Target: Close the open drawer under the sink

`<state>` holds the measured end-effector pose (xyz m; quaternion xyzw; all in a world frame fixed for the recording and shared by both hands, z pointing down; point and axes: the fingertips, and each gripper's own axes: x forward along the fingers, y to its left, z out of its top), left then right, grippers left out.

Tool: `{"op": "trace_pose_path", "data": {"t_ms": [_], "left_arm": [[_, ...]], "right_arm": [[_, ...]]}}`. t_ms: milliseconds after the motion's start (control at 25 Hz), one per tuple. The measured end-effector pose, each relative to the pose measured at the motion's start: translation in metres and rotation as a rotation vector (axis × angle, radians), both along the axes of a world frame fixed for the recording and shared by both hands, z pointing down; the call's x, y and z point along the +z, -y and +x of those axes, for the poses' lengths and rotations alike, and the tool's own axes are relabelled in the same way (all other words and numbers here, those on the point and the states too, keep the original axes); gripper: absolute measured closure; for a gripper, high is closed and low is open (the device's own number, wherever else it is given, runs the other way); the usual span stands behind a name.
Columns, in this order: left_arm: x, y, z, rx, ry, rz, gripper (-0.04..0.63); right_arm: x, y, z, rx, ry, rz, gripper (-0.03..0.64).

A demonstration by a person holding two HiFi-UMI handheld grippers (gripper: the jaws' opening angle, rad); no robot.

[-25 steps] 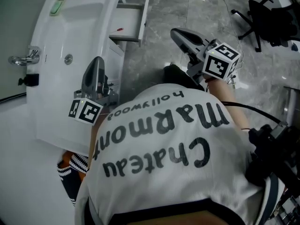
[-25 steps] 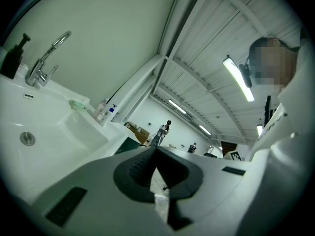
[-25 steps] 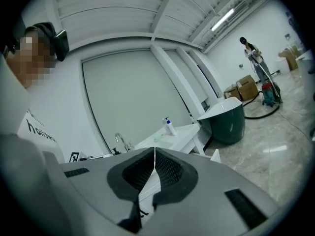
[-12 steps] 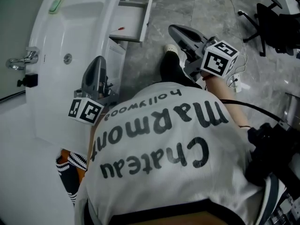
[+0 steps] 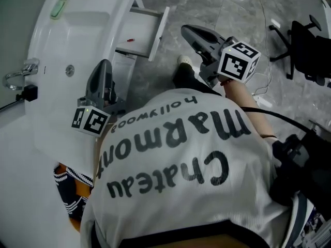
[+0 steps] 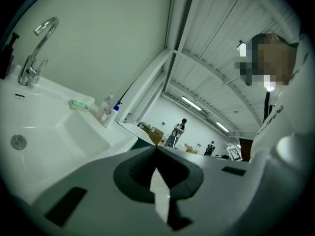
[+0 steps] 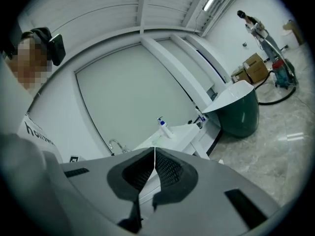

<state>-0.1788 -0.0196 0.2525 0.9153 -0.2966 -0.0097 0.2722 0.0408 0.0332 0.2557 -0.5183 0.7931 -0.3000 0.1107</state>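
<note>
The white open drawer (image 5: 144, 33) sticks out from the vanity under the sink (image 5: 77, 32), at the top of the head view, with a small red item inside. My left gripper (image 5: 105, 62) hangs over the sink's front edge, below and left of the drawer; its jaws meet at the tip (image 6: 156, 149) with nothing between them. My right gripper (image 5: 185, 30) is over the floor just right of the drawer's front panel and apart from it. Its jaws (image 7: 154, 150) are shut and empty, and past them I see the sink counter (image 7: 183, 131).
A chrome faucet (image 5: 15, 72) stands at the sink's left, and a green soap dish (image 5: 58, 8) and bottles (image 6: 106, 109) at its far end. My shoe (image 5: 182, 70) is on the marble floor below the drawer. An office chair (image 5: 306, 49) and a cable (image 5: 262, 89) are to the right; a dark green tub (image 7: 242, 113) stands beyond the vanity.
Both grippers have drifted a little up and left in the head view, staying shut. A shoe has stepped into view beneath the right gripper. The drawer stands open as before.
</note>
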Motion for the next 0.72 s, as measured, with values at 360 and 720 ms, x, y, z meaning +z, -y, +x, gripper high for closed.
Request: {"op": "trace_pose_path", "data": {"t_ms": [360,720], "left_arm": [[-0.012,0.045,0.049,-0.124,0.015,0.021,0.587],[-0.006,0.071,0.066,-0.266,0.011,0.024,0.588]], "right_arm": [[-0.006,0.074,0.050,-0.126,0.036,0.019,0.603],[0.006,0.134,0.056,-0.324,0.044,0.004,0.603]]}}
